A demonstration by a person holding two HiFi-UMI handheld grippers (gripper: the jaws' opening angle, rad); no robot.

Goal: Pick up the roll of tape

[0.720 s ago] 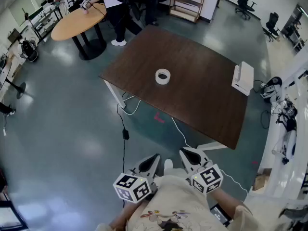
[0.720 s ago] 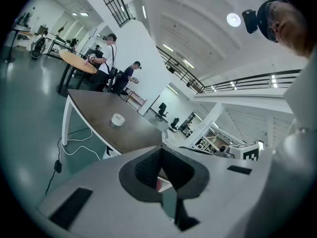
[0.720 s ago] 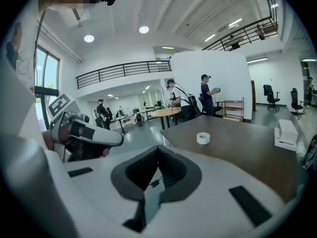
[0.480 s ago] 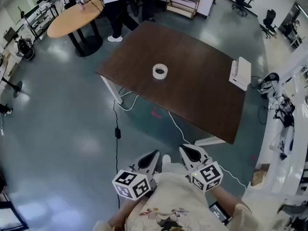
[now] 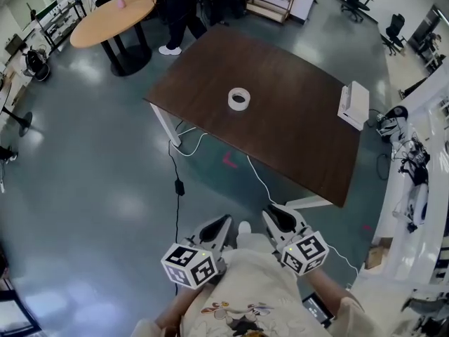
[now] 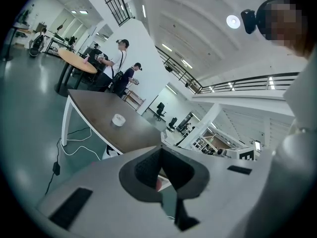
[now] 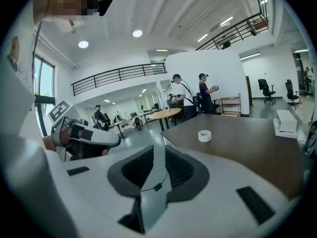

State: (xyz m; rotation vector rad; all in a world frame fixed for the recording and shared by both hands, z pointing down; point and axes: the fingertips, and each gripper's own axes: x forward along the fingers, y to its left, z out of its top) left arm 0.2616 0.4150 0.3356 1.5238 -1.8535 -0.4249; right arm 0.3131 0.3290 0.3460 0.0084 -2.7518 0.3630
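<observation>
The white roll of tape lies flat near the far-left part of a dark brown table, with nothing touching it. Both grippers are held close to the person's body over the floor, well short of the table. My left gripper is shut and empty. My right gripper is beside it, jaws together and empty. The left gripper view shows the tape far beyond its jaws. In the right gripper view the tape sits on the table ahead of the right gripper.
A white box stands on the table's right edge. Cables trail on the floor by the white table leg. A round wooden table and standing people are at the back left. White benches line the right.
The head view has shifted a little, so the tape sits slightly higher in the frame. A person by the round table has moved. Both grippers stay low, shut and close together.
</observation>
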